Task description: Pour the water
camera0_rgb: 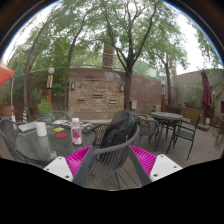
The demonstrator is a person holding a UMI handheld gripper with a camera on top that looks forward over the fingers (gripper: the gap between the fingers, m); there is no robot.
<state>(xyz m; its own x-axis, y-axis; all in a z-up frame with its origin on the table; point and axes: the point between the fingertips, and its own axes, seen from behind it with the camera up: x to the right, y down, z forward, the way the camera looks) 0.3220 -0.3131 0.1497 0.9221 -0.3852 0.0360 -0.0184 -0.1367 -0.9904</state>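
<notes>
Gripper (110, 158) was spread wide with nothing in it, a chair (112, 148) right ahead. The bottle (76, 131) sat off on the glass table (30, 145), so I'd say it was the approach step; next, swing over to that bottle

A pink-capped clear bottle (76, 131) stands upright on the glass table; a white cup (41, 128) stands near it.
</notes>
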